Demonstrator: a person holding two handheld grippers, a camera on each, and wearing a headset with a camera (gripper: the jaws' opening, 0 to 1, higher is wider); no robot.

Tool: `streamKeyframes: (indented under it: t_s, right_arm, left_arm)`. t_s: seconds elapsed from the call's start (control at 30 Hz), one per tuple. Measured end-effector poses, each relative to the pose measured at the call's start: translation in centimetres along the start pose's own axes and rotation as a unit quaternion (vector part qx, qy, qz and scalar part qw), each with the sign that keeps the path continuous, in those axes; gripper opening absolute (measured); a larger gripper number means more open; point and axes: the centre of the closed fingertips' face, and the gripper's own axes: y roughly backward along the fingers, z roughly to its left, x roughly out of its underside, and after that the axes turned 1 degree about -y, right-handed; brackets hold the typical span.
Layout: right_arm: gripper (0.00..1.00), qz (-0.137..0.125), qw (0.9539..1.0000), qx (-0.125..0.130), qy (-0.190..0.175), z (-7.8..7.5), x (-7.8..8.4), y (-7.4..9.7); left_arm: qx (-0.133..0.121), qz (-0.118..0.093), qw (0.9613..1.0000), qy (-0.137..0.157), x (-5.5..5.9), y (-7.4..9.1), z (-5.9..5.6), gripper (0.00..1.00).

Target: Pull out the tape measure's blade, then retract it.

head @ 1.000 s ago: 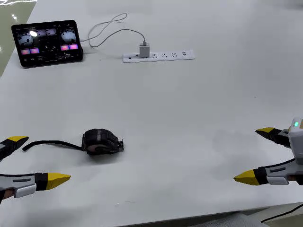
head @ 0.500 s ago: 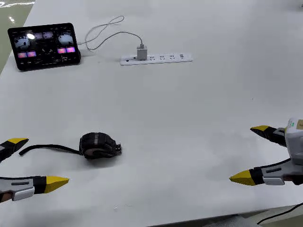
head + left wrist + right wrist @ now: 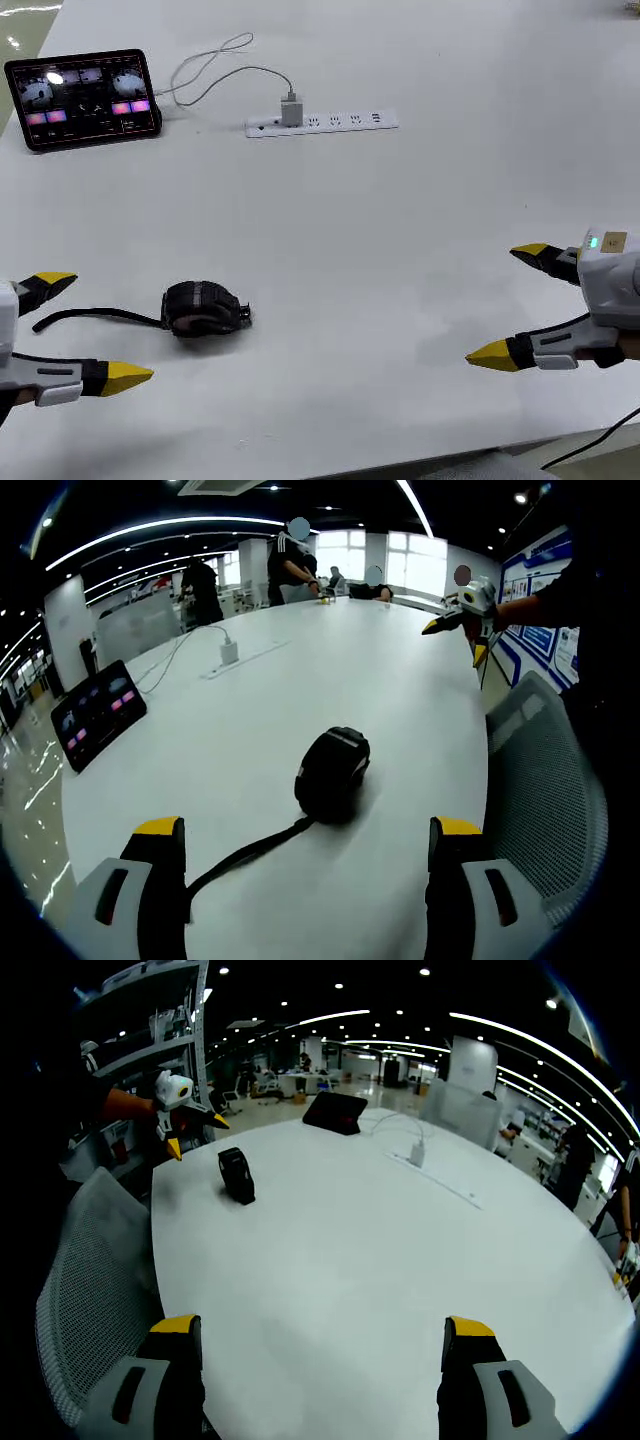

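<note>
Both my grippers are hovering above the white tabletop (image 3: 380, 220) with nothing in them. My left gripper (image 3: 110, 326) has its yellow-tipped jaws spread wide, and my right gripper (image 3: 490, 303) is just as wide open, over on the other side of the table.

The tape measure – a chunky black rounded case (image 3: 203, 308) – is lying on the table near my left gripper, a bit ahead of the jaw tips and not touching them. Its thin black wrist strap (image 3: 95, 317) trails off the case toward me; in the left gripper view it runs back between my two jaws. The small end hook sits right at the case on the side facing my right gripper, which is well apart from it.

At the far end of the table there's a black tablet with a lit screen (image 3: 82, 97), propped up, and beside it a long white power strip (image 3: 322, 122) with a white charger plugged in (image 3: 291, 108) – its thin white cable (image 3: 215, 65) loops over to the tablet. A grey mesh chair back (image 3: 545, 780) shows at the table edge in the left gripper view.
</note>
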Motion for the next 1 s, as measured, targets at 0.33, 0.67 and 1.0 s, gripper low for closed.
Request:
streamKeyframes:
  t_s: [0.33,0.67,1.0]
  right_arm:
    - [0.99,-0.006,0.9998,-0.018,0.012,0.3,-1.3,-1.3]
    - [0.99,-0.006,0.9986,-0.043,0.032,0.9,-2.8,-3.4]
    - [0.99,-0.010,0.9955,-0.068,0.065,1.8,-5.0,-6.1]
  left_arm:
    - [0.029,0.016,0.9988,-0.037,-1.1,-1.7,-0.1,0.98]
    - [0.072,0.054,0.9927,-0.080,-0.9,-3.7,-1.0,0.99]
    - [0.105,0.083,0.9787,-0.155,-1.4,-5.8,-1.4,0.91]
